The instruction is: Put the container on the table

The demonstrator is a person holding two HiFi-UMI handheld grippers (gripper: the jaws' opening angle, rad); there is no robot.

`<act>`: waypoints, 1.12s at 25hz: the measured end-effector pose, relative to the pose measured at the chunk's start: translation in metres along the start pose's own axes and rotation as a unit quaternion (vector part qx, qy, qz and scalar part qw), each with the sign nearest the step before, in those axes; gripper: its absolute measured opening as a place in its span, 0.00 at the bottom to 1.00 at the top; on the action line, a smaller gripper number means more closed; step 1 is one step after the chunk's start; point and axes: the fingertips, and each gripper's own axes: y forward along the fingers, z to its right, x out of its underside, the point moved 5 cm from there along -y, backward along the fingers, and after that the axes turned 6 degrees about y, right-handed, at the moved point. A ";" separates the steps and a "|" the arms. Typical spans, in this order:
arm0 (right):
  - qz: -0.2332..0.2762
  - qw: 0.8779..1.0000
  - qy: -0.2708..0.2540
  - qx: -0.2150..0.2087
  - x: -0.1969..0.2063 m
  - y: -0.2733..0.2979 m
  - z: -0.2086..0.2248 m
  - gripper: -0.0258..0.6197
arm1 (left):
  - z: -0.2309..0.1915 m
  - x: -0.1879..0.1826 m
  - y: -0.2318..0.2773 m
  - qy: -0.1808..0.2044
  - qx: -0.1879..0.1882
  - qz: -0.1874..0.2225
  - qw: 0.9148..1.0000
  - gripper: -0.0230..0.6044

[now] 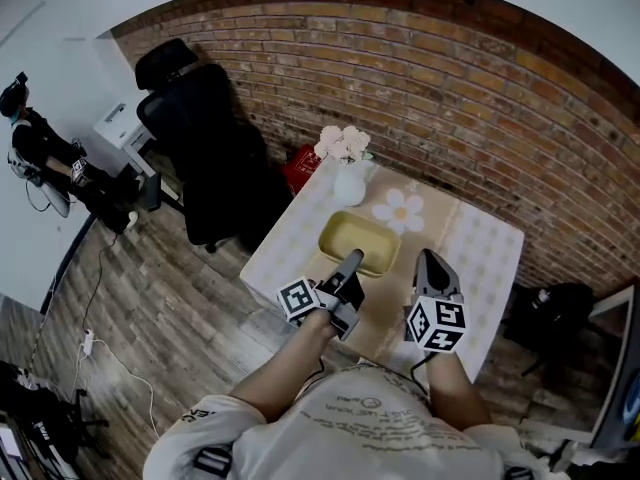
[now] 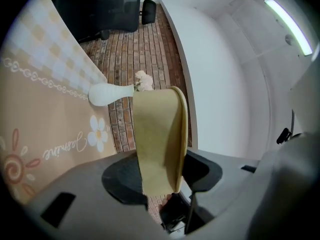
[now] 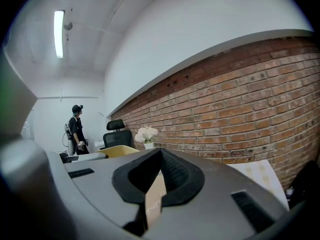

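Far out at nine o'clock in the head view, a person (image 1: 40,153) in dark clothes beside the white wall. Next along, at about eleven, a black office chair (image 1: 205,138) on the plank floor, close to the left edge of the table (image 1: 268,258). Over the table, a pale cloth (image 1: 485,253) with a daisy print (checked squares along its borders).

At the table's twelve o'clock end, a white vase (image 1: 349,183) of pale flowers, upright. Just at six o'clock of the vase, the yellow container (image 1: 362,236) – shallow, rounded, open side up, over the middle of the cloth; hard to tell whether resting on it or held just clear.

At six o'clock of the container, the left gripper (image 1: 350,263), clamped on the container's near wall. In the left gripper view, that yellow wall caught edge-on between the dark pads (image 2: 120,176), one either side.

At four o'clock of the container and apart from it, the right gripper (image 1: 428,260), aimed toward twelve above the cloth – claw drawn together to a thin slit, nothing pinched, only a sliver of cloth seen through it.

Far over at three o'clock, a black bag (image 1: 555,308) on the floor below the brick wall (image 1: 450,78).
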 end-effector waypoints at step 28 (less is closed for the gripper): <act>-0.024 0.990 0.017 0.136 0.002 0.059 0.065 0.04 | -0.123 -0.002 0.122 -0.071 -0.012 -0.173 0.982 0.36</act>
